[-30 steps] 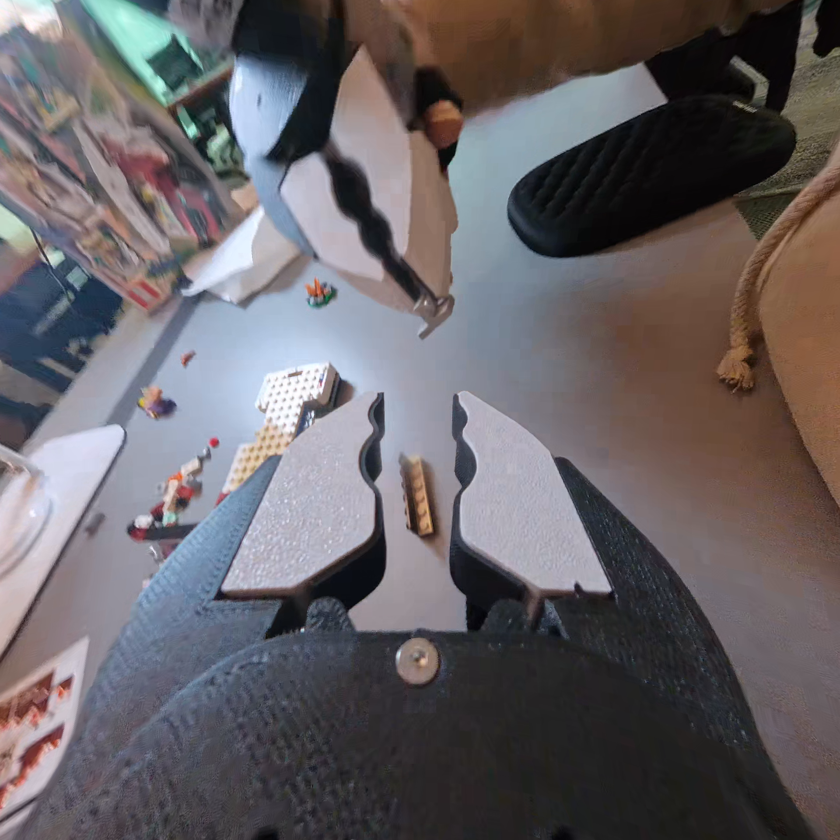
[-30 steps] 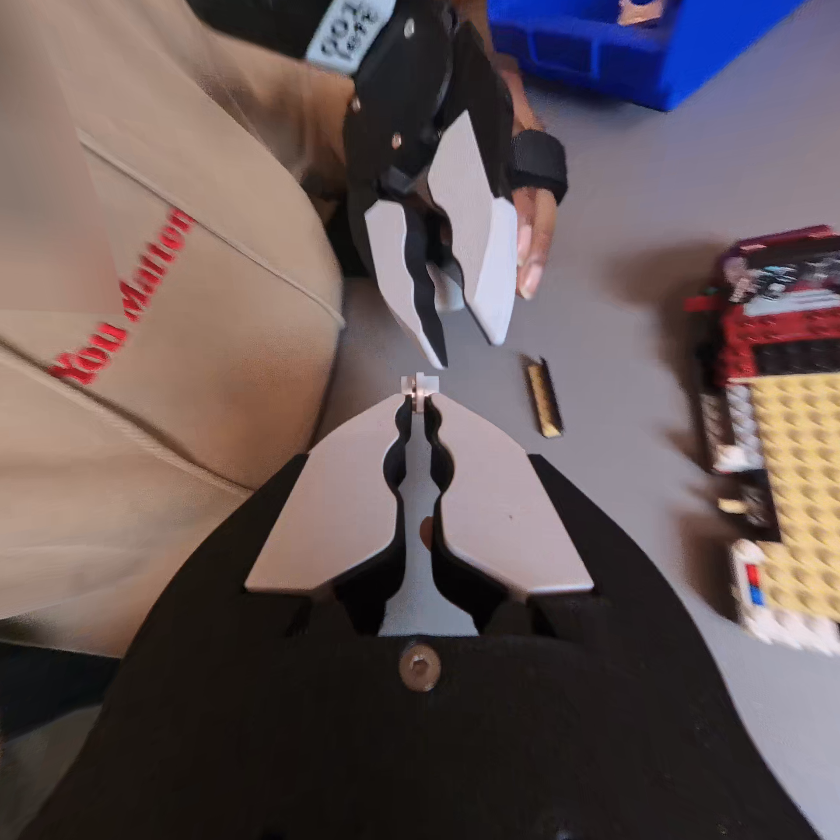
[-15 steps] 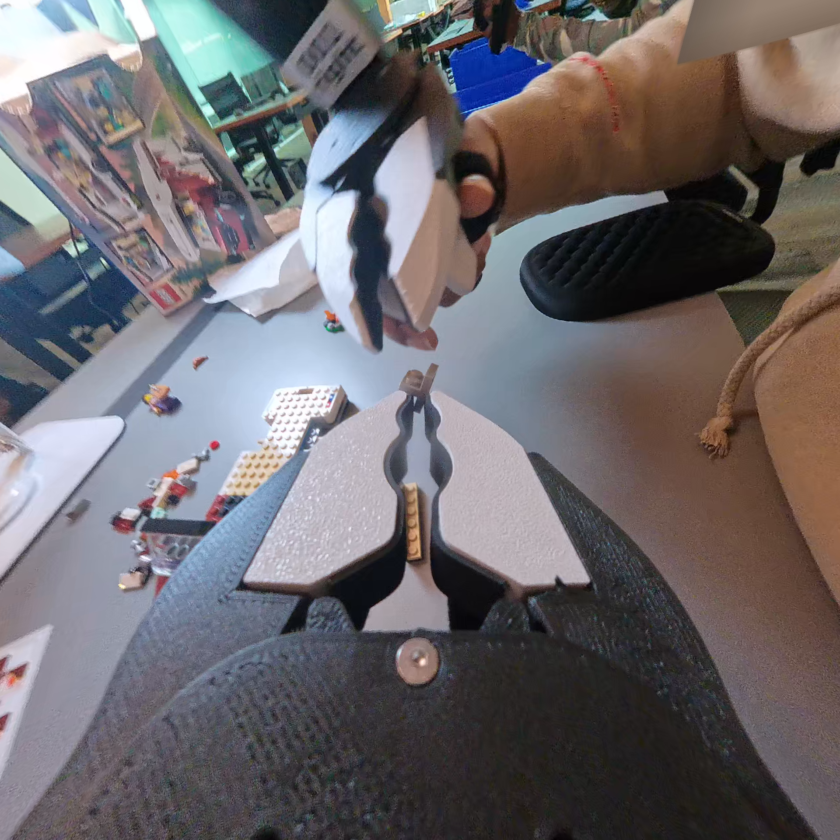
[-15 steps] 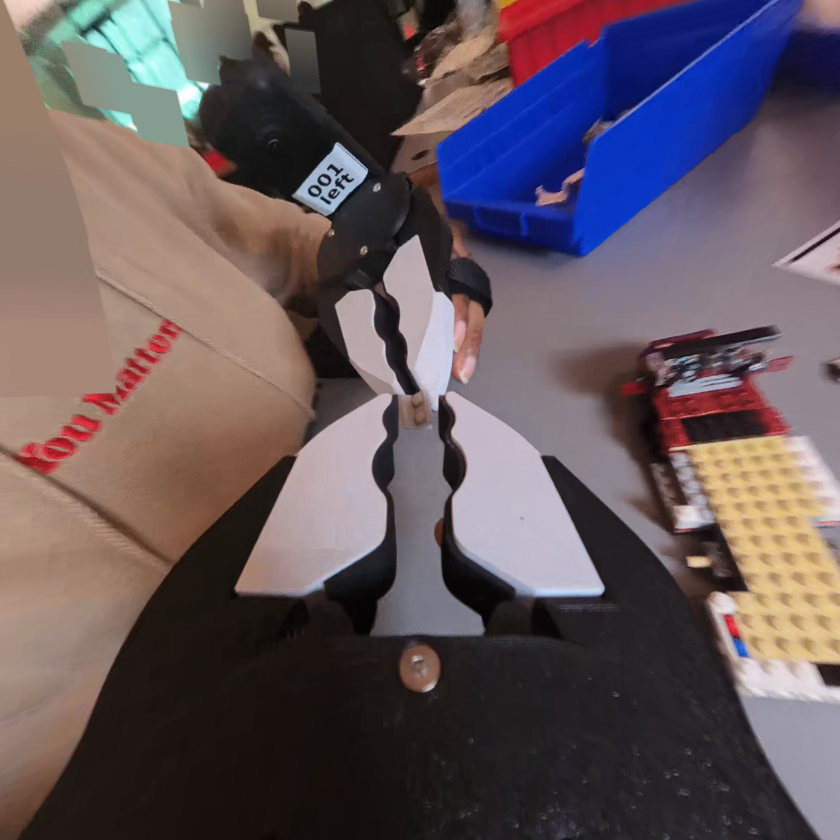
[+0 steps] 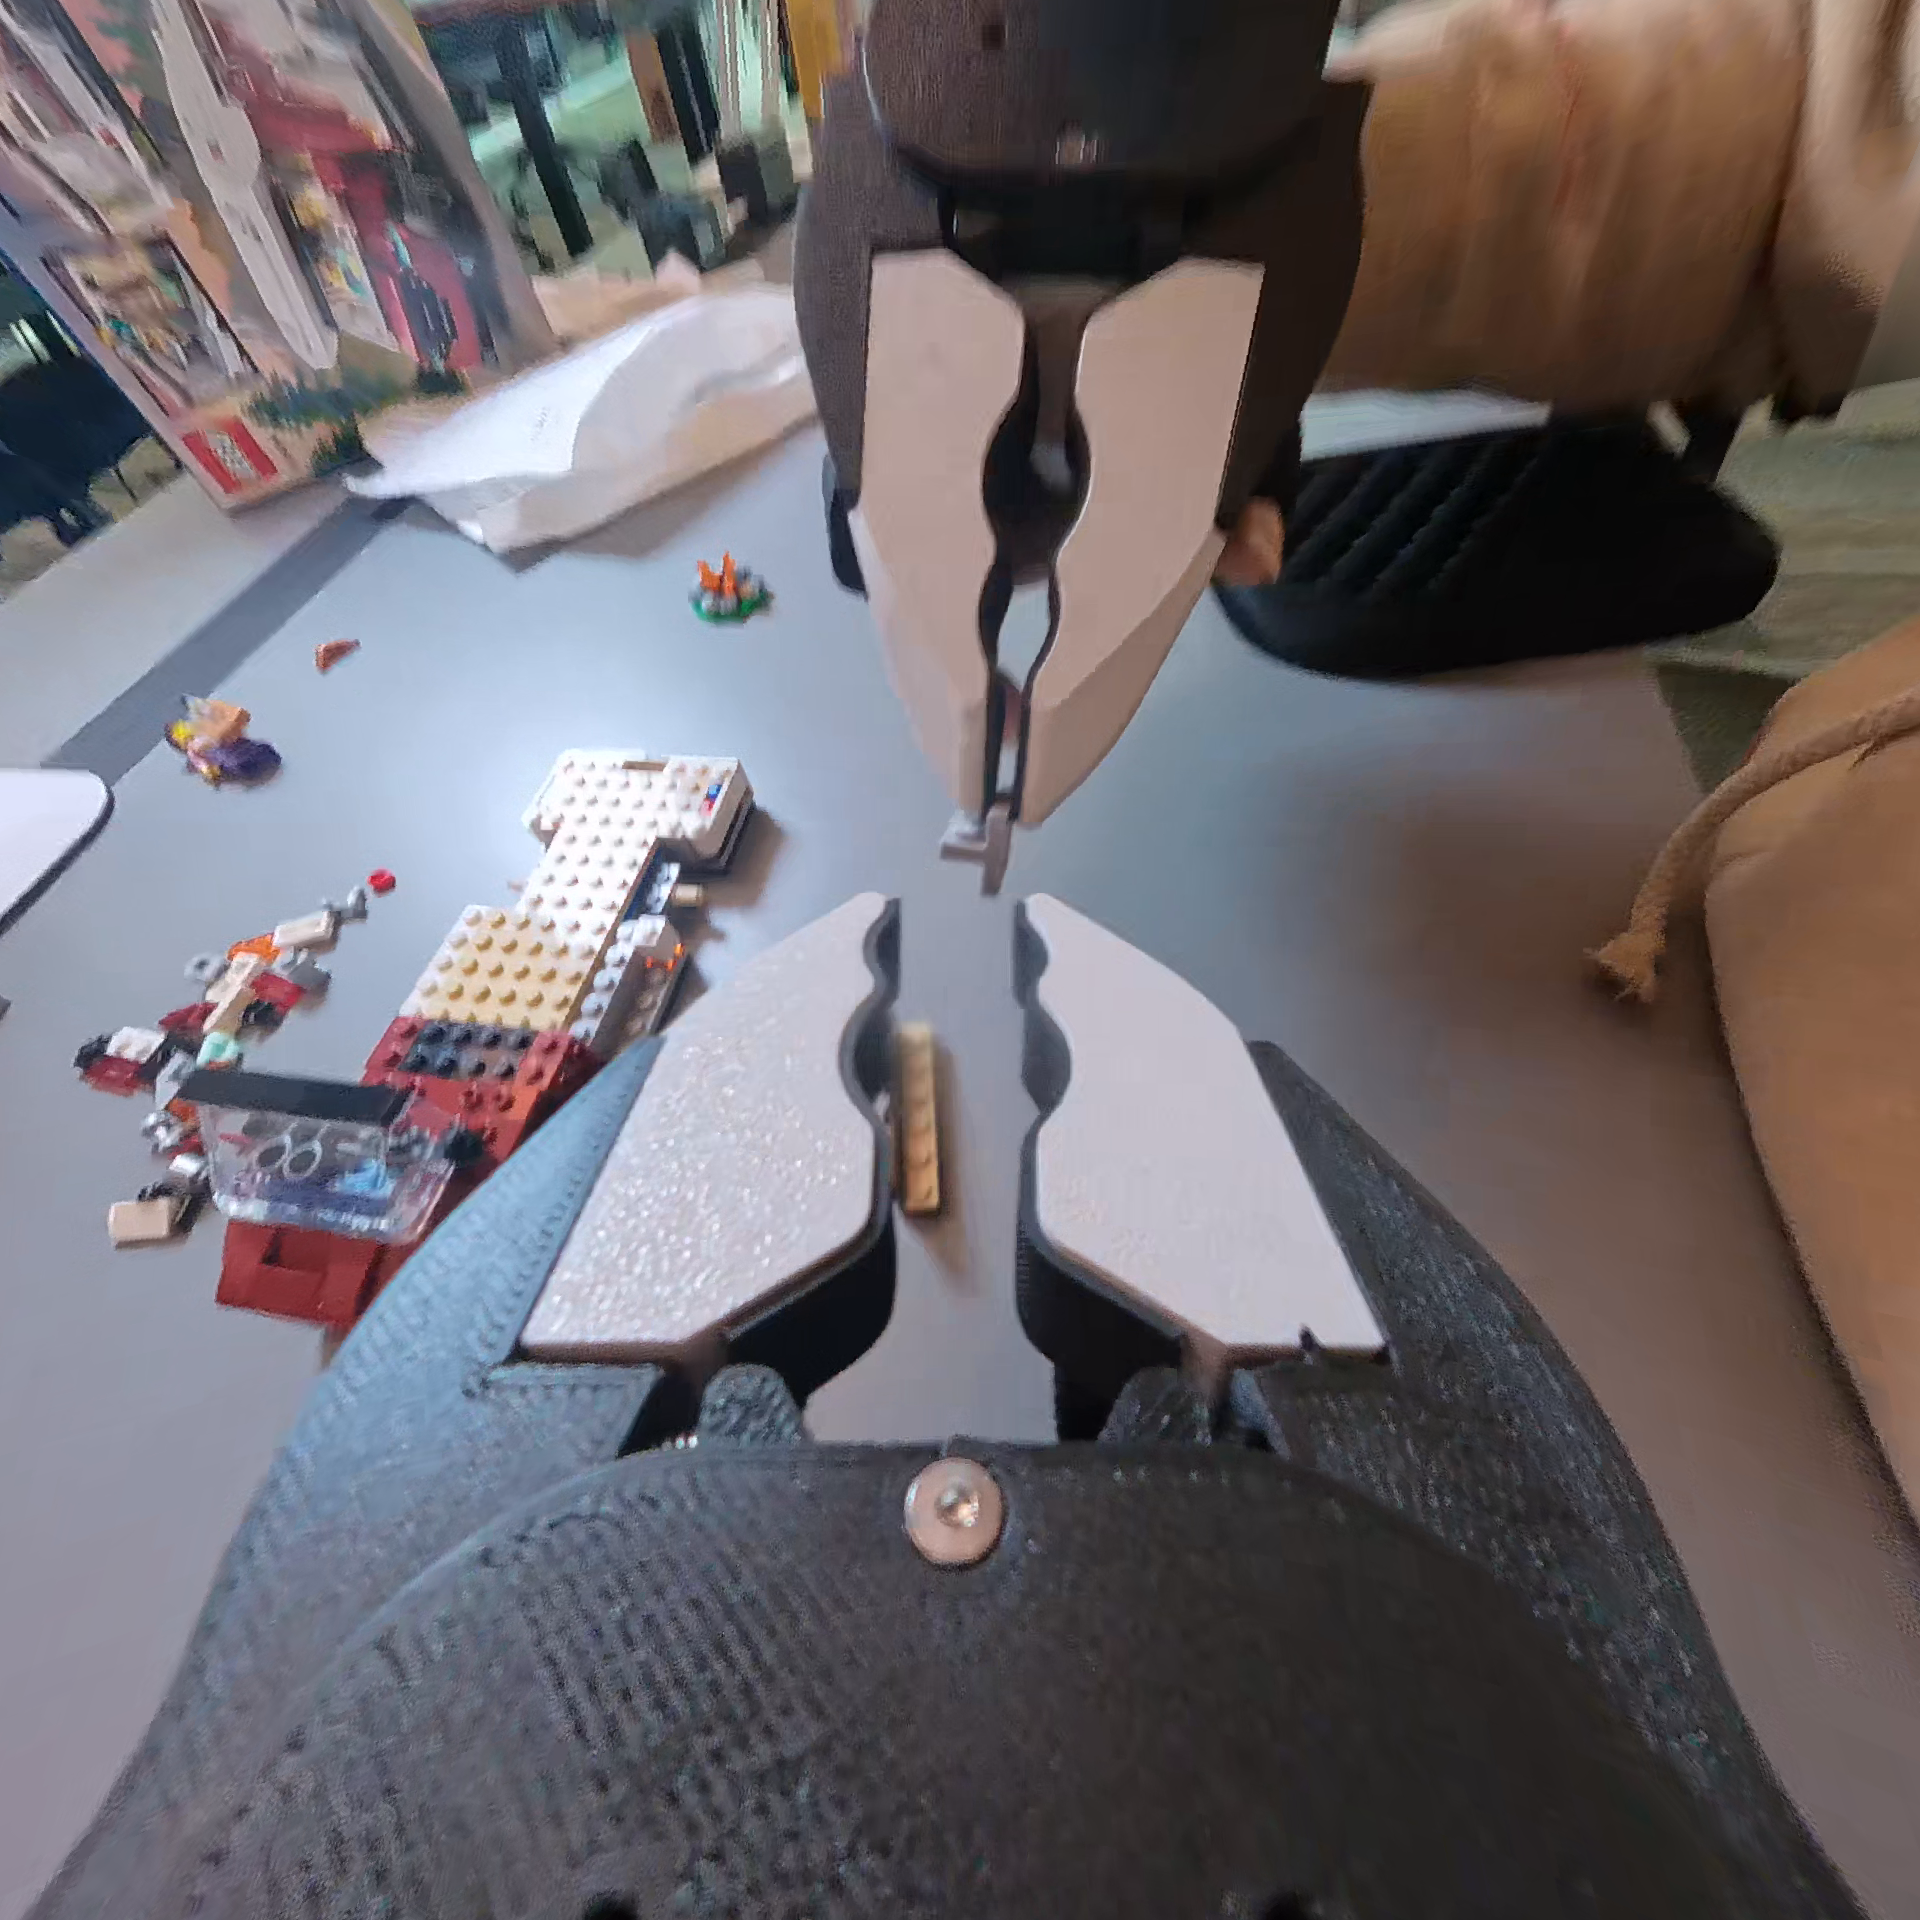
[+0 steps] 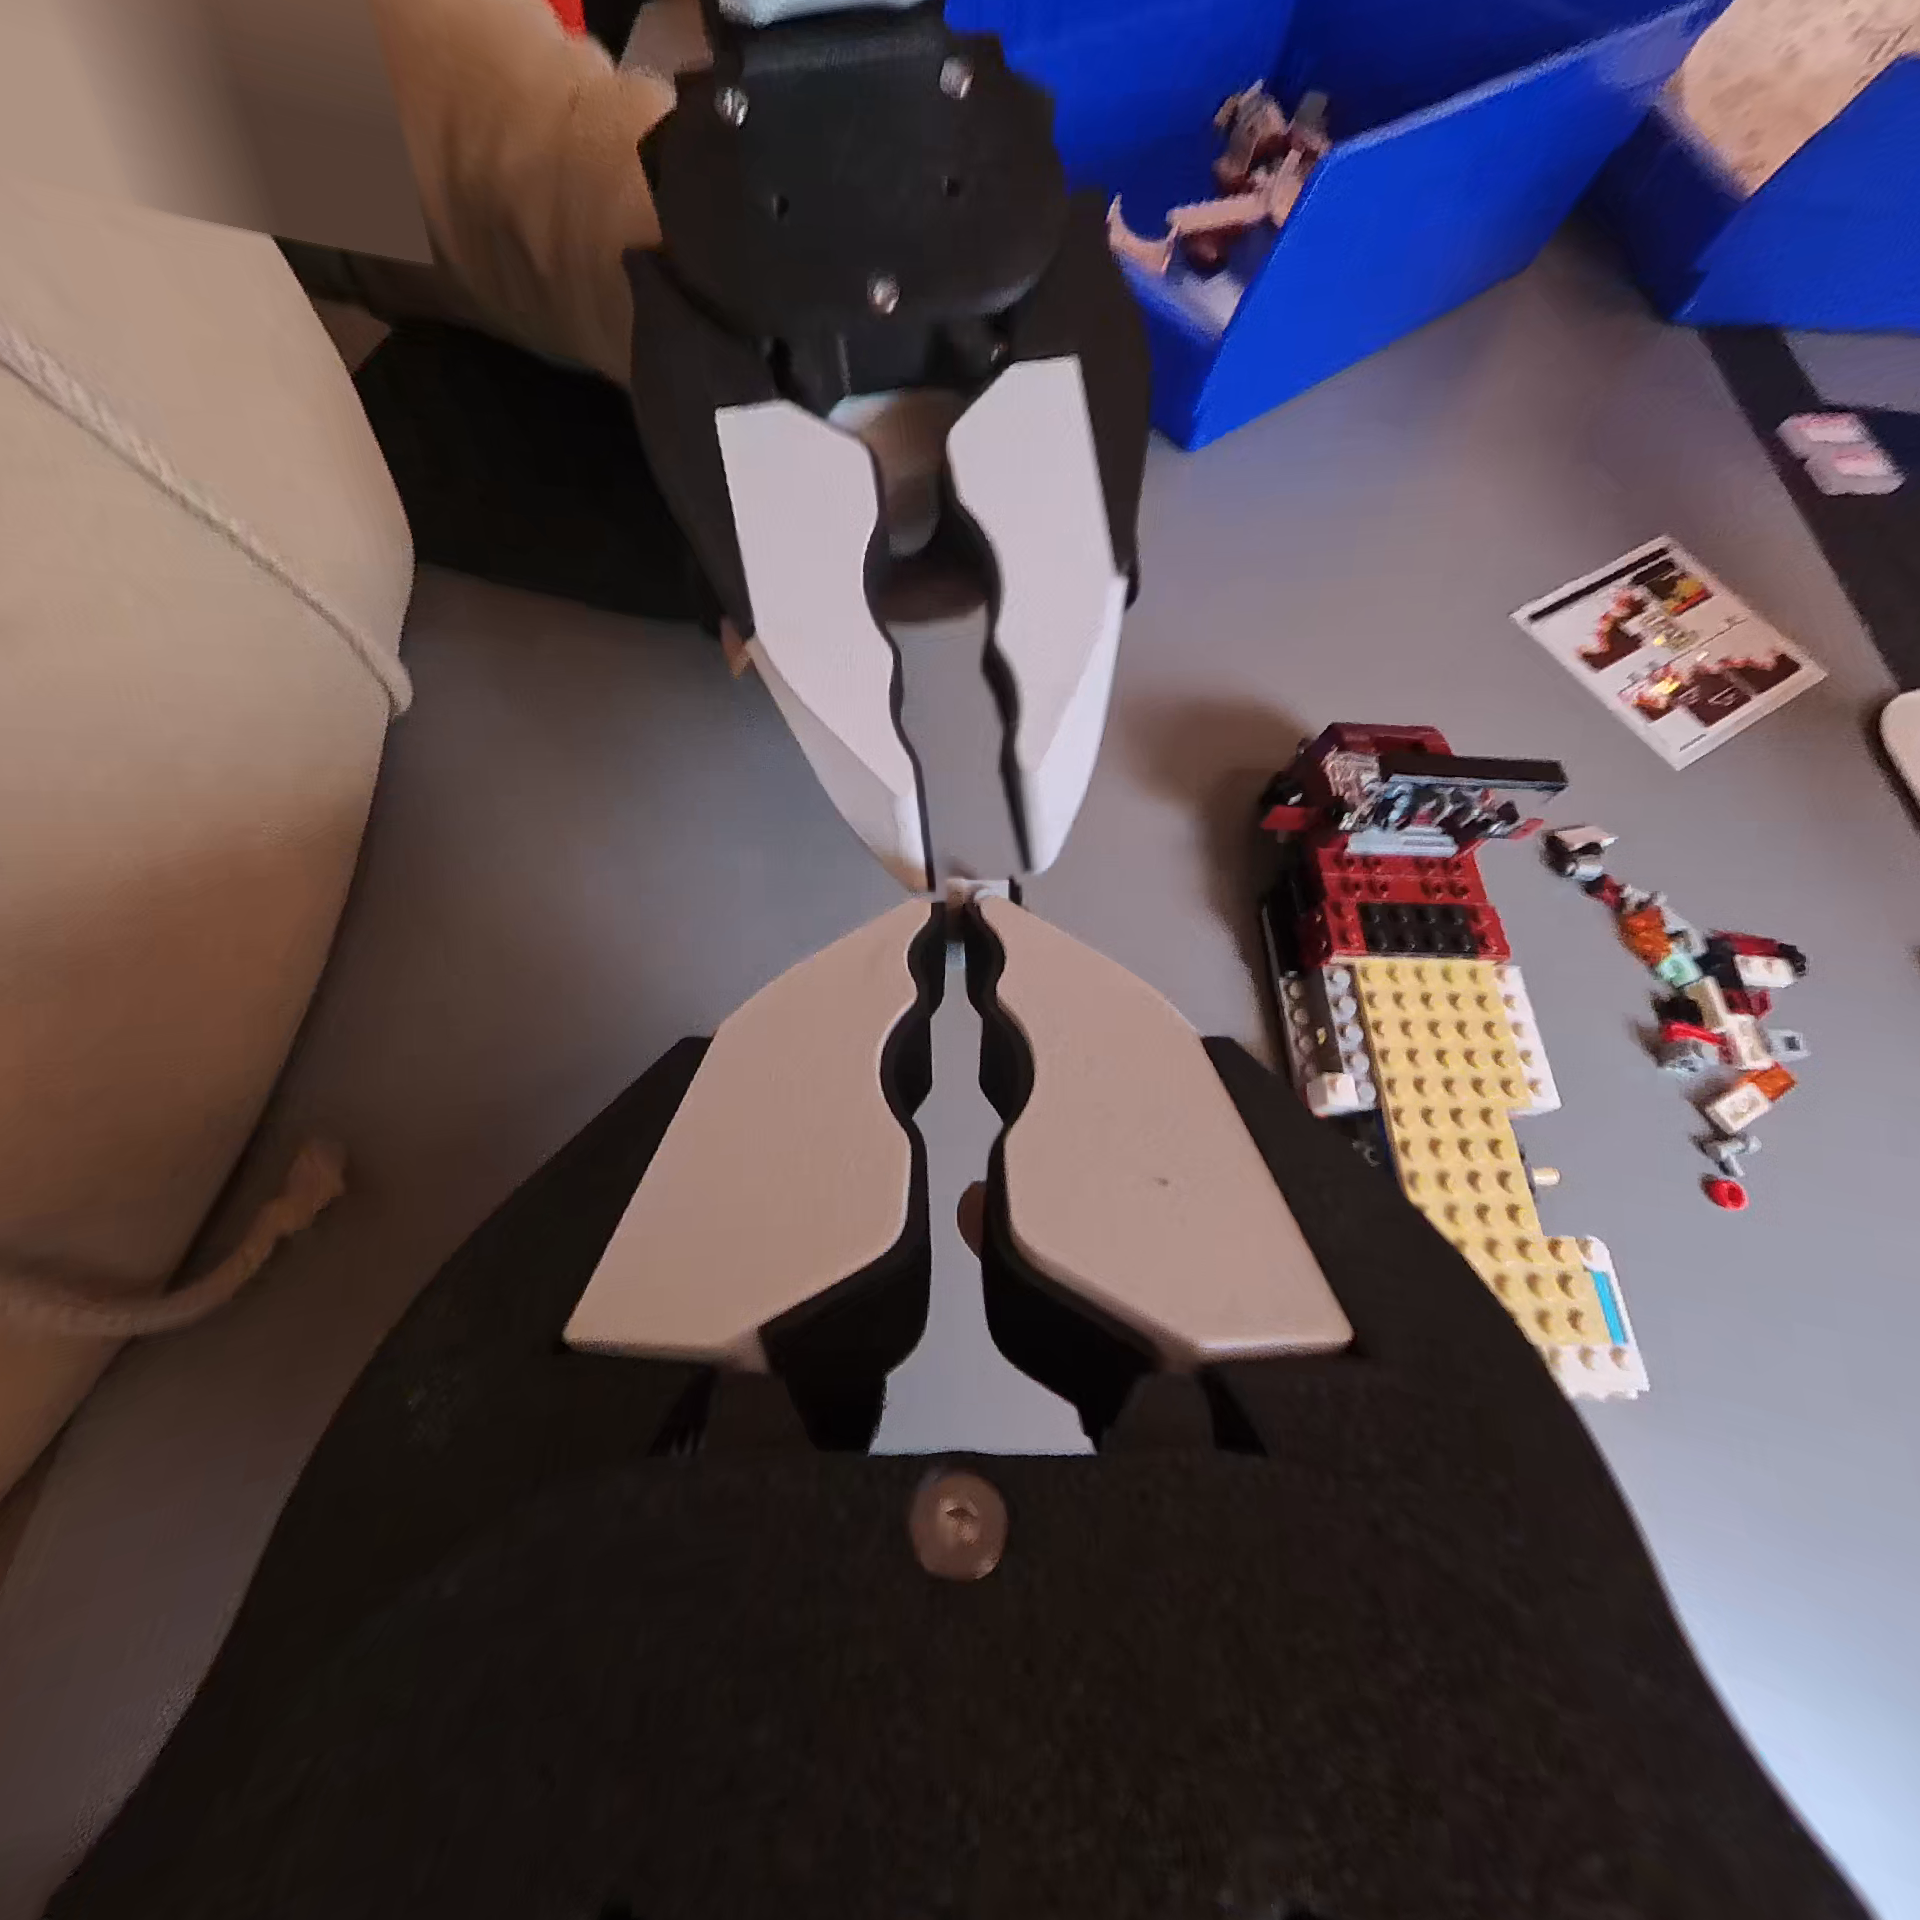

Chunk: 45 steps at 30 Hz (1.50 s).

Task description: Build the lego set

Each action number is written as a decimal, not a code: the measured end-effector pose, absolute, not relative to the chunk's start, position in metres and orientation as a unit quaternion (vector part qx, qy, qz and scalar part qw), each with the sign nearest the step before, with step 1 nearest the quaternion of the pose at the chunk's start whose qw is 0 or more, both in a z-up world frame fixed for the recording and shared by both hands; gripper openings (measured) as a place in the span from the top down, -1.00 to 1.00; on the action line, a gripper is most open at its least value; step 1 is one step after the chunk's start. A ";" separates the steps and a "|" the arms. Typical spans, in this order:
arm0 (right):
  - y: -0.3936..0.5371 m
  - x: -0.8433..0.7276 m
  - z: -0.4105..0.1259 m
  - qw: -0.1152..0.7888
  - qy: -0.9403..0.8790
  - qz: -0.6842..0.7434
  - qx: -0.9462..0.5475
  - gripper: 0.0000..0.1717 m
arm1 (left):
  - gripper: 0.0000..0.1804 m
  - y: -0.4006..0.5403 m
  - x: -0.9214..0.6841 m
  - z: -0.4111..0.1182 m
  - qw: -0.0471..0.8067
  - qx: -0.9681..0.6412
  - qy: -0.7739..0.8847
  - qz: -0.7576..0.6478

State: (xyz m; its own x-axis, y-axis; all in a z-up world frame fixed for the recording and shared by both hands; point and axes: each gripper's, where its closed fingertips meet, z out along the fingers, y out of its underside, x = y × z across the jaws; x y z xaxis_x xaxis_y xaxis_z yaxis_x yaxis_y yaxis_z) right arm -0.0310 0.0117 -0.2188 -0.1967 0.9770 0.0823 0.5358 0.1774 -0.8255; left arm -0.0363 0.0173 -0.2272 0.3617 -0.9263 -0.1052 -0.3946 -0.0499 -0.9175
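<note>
1. The right gripper (image 6: 958, 909) has its white fingers pinched on a small grey plastic building piece (image 5: 982, 836), which juts past the tips.
2. The left gripper (image 5: 956, 909) faces it tip to tip with its jaws parted and nothing clamped; its tips stand just short of the grey piece in the left wrist view, while in the right wrist view they sit either side of it, and contact cannot be told.
3. A slim tan studded plate (image 5: 920, 1117) lies flat on the grey tabletop (image 5: 1299, 935) below the left gripper's spread fingers, close to one pad, not pressed by either.
4. Beside the grippers sits a half-built brick model (image 6: 1439, 1049) with tan, white, dark-red and black studded plates and a clear section at one end.
5. A scatter of small loose bricks (image 6: 1714, 1023) lies just beyond the model, with a printed instruction leaflet (image 6: 1668, 649) farther off.
6. Blue plastic bins (image 6: 1351, 229) stand at the far edge of the table, one holding assorted pieces.
7. A beige sleeve with a cord (image 6: 156, 831) crowds the side of the table nearest the person, and a black ribbed armrest (image 5: 1496, 540) shows behind the right gripper.
8. A white crumpled sheet (image 5: 623, 416) and a colourful printed box (image 5: 239, 260) stand at the back.
</note>
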 end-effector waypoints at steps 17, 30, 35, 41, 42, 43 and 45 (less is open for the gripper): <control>0.024 -0.038 -0.287 0.151 -0.773 0.272 -0.553 0.96 | 0.98 0.030 -0.061 -0.290 0.341 -0.762 0.492 -0.245; 0.026 -0.042 -0.269 0.121 -0.778 0.295 -0.541 0.92 | 0.98 0.029 -0.060 -0.270 0.296 -0.773 0.399 -0.396; 0.031 -0.044 -0.252 0.139 -0.779 0.302 -0.532 0.82 | 0.98 0.032 -0.063 -0.262 0.295 -0.770 0.378 -0.422; 0.039 -0.043 -0.227 0.284 -0.779 0.272 -0.489 0.67 | 0.98 0.036 -0.070 -0.250 0.294 -0.768 0.372 -0.430; 0.037 -0.043 -0.223 0.326 -0.776 0.266 -0.471 0.63 | 0.98 0.036 -0.071 -0.247 0.290 -0.768 0.372 -0.433; 0.035 -0.044 -0.218 0.369 -0.769 0.257 -0.455 0.60 | 0.98 0.035 -0.071 -0.246 0.281 -0.769 0.374 -0.435; 0.031 -0.046 -0.212 0.441 -0.761 0.223 -0.420 0.58 | 0.98 0.037 -0.069 -0.242 0.266 -0.773 0.372 -0.439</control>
